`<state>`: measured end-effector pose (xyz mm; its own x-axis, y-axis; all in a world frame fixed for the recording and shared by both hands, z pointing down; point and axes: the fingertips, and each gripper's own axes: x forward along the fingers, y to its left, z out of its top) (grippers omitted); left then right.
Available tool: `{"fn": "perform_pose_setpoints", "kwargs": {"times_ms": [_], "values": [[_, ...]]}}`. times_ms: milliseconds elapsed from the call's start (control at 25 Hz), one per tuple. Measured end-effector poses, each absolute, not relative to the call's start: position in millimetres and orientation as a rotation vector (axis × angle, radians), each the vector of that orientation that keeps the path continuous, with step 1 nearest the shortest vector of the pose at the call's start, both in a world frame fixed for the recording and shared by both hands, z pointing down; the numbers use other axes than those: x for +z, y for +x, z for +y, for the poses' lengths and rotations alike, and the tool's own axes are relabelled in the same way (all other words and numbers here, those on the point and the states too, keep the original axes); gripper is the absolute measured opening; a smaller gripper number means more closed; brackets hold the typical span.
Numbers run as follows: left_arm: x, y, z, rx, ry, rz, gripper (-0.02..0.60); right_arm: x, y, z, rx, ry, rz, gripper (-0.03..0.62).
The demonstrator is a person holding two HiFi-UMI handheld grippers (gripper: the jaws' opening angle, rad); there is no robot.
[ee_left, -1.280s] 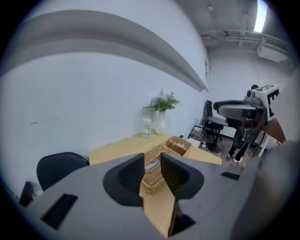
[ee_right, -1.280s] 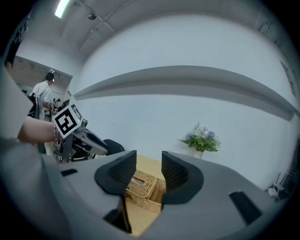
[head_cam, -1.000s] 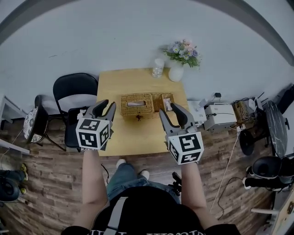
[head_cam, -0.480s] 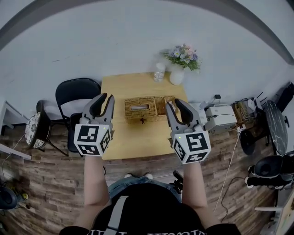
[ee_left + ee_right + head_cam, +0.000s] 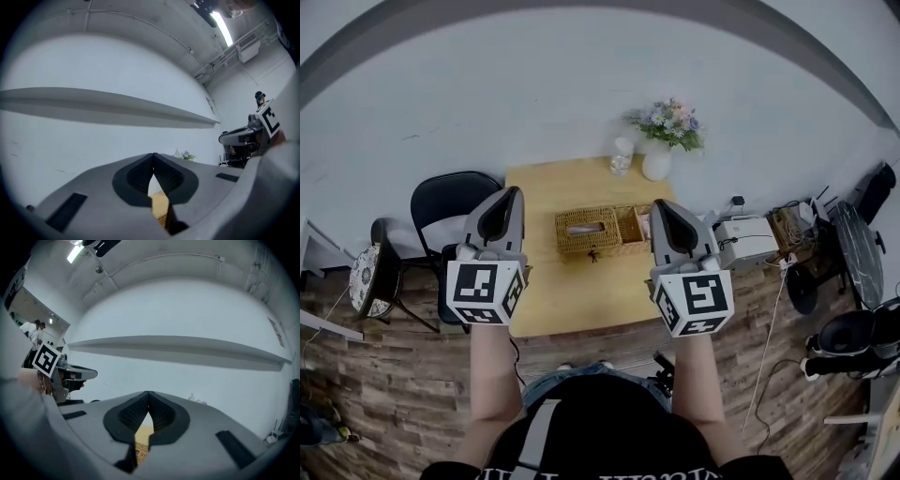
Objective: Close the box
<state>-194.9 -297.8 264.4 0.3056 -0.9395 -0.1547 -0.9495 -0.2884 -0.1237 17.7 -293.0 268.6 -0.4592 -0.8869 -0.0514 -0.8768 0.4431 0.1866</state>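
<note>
A wicker box [image 5: 584, 231] sits at the middle of the wooden table [image 5: 572, 291], with its lid part [image 5: 633, 224] lying open at its right side. My left gripper [image 5: 515, 192] hangs high above the table, left of the box. My right gripper [image 5: 660, 204] is held just as high on the right. Both have just been closing and are now shut with nothing between them, their tips meeting in the left gripper view [image 5: 153, 154] and the right gripper view [image 5: 148, 393]. Only a sliver of wicker [image 5: 139, 449] shows below the jaws.
A white vase of flowers [image 5: 658, 161] and a glass jar [image 5: 621, 157] stand at the table's far edge. A black chair [image 5: 450, 202] is left of the table and a white machine [image 5: 739, 234] with cables is on the floor at the right. People [image 5: 33, 331] stand far off.
Both grippers have risen and tipped up toward the wall, so the table has nearly left their views. Both pairs of jaws have gone from open to shut.
</note>
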Motion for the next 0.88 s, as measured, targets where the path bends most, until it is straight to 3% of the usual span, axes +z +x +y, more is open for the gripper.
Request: {"fn": "perform_pose_setpoints", "kwargs": {"times_ms": [880], "values": [[245.2, -196.4, -312.0, 0.143, -2.369, 1.720, 0.012, 244.6, 8.8, -300.9, -0.421, 1.563, -2.636, 0.014]]}}
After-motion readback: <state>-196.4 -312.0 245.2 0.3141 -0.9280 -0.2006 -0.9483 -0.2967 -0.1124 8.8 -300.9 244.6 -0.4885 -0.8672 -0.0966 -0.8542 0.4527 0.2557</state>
